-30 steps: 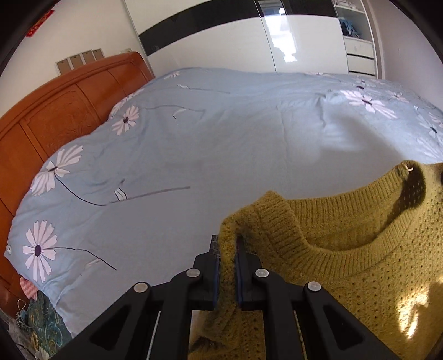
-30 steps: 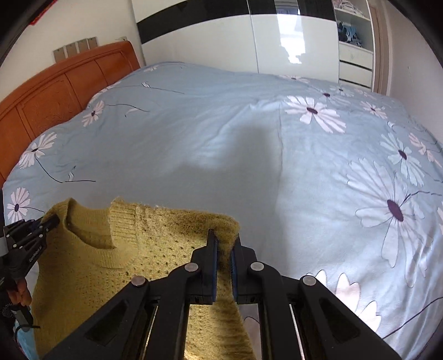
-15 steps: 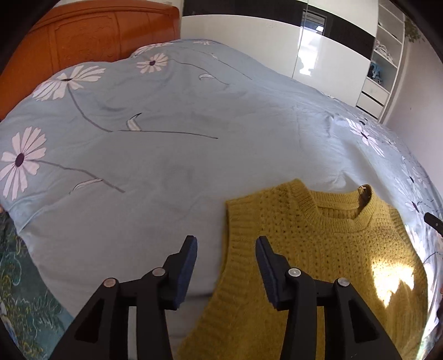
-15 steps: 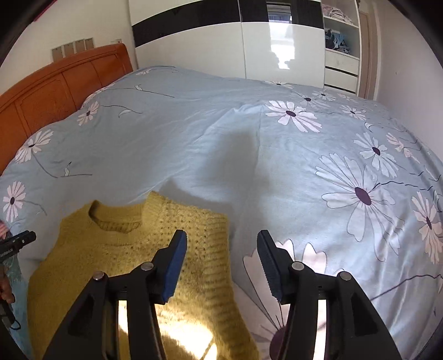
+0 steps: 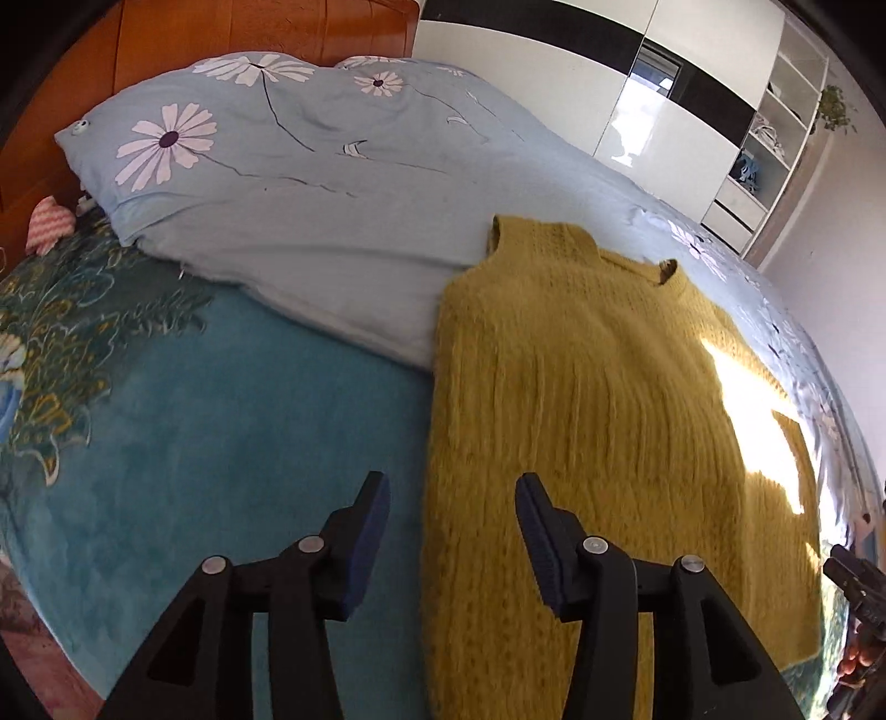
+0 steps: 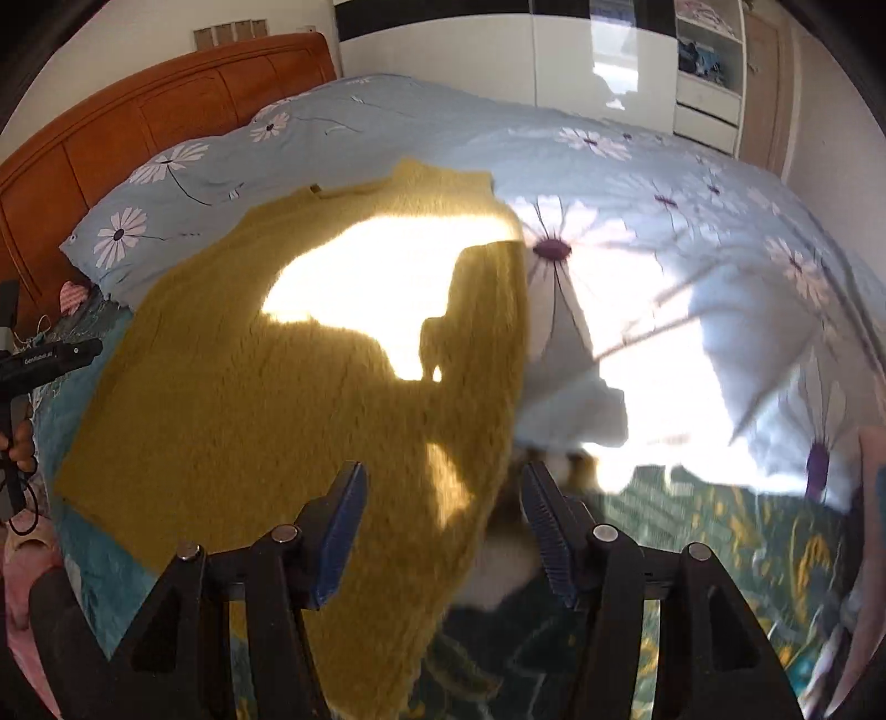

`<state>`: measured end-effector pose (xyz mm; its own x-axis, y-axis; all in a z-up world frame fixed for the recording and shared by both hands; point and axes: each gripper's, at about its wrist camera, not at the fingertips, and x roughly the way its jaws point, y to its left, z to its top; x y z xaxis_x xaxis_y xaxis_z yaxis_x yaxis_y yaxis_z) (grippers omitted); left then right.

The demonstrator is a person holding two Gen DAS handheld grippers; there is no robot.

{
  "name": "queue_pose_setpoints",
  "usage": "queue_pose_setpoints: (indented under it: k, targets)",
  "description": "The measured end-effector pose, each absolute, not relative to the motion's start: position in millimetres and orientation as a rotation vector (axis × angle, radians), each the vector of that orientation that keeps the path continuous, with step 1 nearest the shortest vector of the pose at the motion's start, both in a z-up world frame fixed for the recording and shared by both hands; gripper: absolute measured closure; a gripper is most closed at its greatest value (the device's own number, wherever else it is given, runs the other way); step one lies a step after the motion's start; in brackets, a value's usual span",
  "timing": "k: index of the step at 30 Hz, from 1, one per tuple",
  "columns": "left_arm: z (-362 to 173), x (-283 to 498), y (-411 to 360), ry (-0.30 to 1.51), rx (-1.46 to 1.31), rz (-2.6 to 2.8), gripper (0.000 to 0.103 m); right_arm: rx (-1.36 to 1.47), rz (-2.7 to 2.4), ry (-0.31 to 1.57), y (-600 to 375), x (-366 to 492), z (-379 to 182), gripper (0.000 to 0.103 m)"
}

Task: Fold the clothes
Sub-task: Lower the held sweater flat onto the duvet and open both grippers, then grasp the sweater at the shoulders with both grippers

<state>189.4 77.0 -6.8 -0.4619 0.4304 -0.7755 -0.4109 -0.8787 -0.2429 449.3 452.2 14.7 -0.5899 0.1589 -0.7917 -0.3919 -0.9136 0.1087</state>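
Mustard sweater (image 5: 598, 421) flat on bed (image 5: 343, 232).

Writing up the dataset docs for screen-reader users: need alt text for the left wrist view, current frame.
A mustard-yellow knit sweater vest lies flat on a bed, its upper part on a pale blue floral duvet and its lower part on a teal blanket. The open left claw hovers at the vest's left edge, holding nothing. A wooden headboard and white wardrobe stand behind.

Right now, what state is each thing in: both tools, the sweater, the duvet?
Left tool: open, empty, over the sweater's side edge.
Right tool: open, empty, over the opposite edge.
Yellow sweater: released, spread flat, unfolded.
Floral duvet: bunched toward the headboard.
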Motion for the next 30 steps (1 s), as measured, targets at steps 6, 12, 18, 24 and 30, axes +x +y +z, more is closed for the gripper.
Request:
queue_pose_setpoints:
  k: [6, 12, 18, 24, 30]
  targets:
    - [-35.5, 219.6, 51.6, -0.094, -1.357, 2.298, 0.052, -1.136, 2.521, 0.691, 450.7, 477.5, -9.3, 0.043]
    - [-39.1, 240.2, 45.9, -0.23, -1.36, 2.226, 0.052, -1.054, 2.521, 0.845, 449.3, 473.6, -12.2, 0.049]
    - [-38.3, 258.8, 51.2, -0.246, -1.367, 2.234, 0.068, -0.985, 2.444, 1.08, 463.4, 484.9, -22.6, 0.089]
    - [-32.8, 263.5, 50.9, -0.294, -1.376, 2.314, 0.092, -0.98, 2.472, 1.071, 457.0, 487.5, -13.4, 0.093]
    - [6.6, 265.0, 33.8, -0.239, -1.266, 2.388, 0.093, -0.935, 2.562, 1.07, 437.6, 503.1, 13.1, 0.094]
